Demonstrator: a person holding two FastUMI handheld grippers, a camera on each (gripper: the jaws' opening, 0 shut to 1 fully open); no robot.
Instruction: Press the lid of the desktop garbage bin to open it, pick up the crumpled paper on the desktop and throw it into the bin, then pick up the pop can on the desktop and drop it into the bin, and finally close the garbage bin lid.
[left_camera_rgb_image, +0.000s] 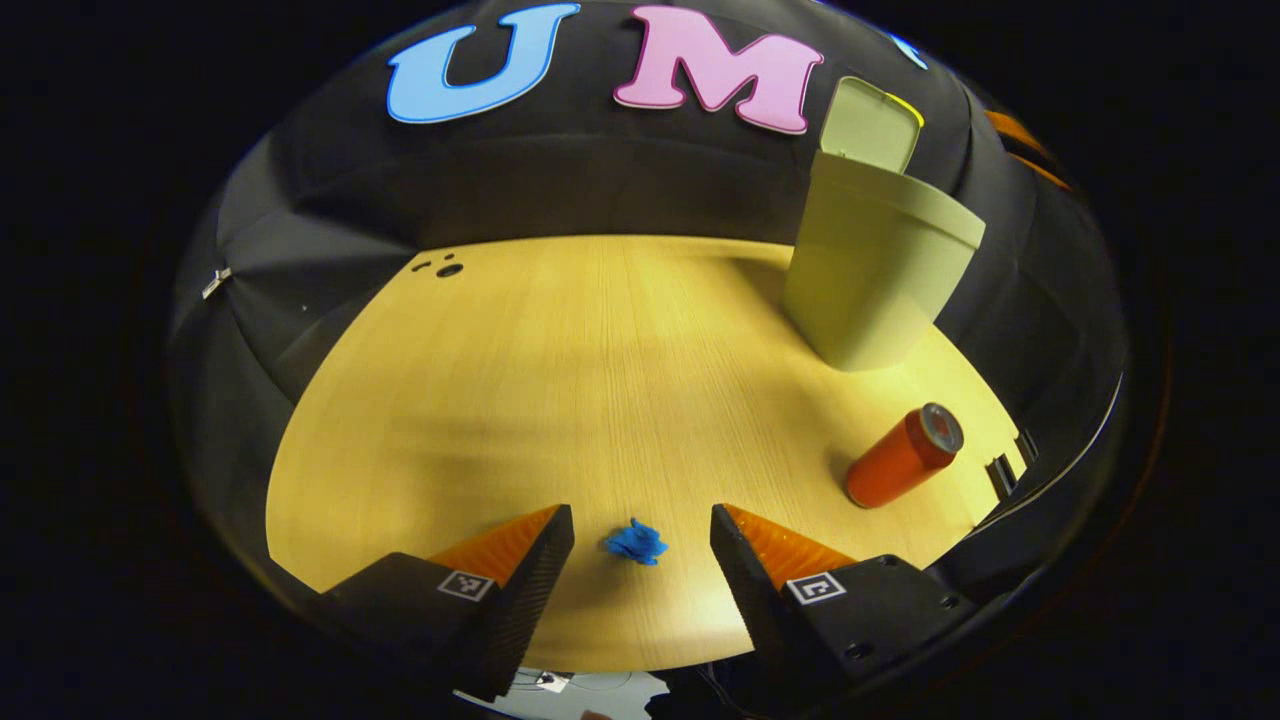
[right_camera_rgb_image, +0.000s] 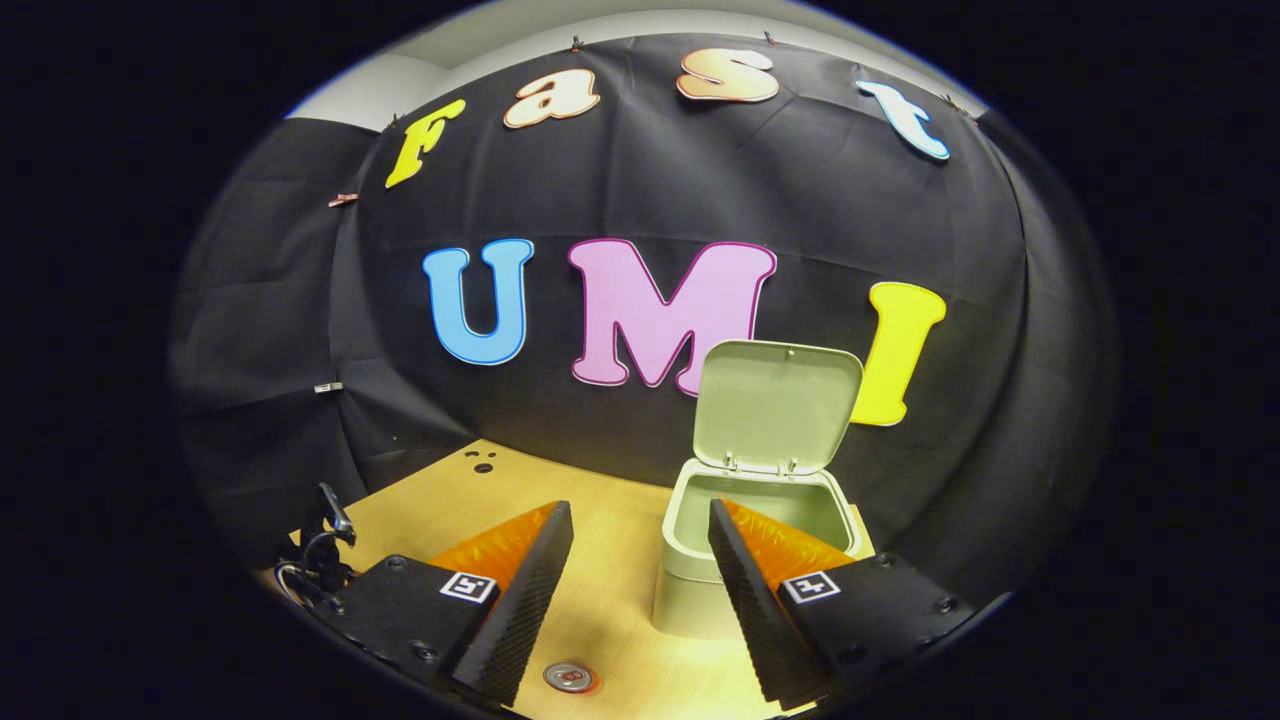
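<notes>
Dim, sharp (edges fisheye-bent)

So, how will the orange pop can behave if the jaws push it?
The pop can lies on its side on the table, so it would probably roll. Its smooth round wall may slip. It seems light, perhaps empty, though its contents are hidden.

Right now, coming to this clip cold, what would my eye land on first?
Probably the pale green bin, standing at the back of the wooden table with its lid flipped upright and its inside empty as far as it shows. Next, the orange pop can standing on the table nearer than the bin, and the small blue crumpled paper lying between the open jaws of the left gripper. The right gripper, also open, holds nothing.
</notes>
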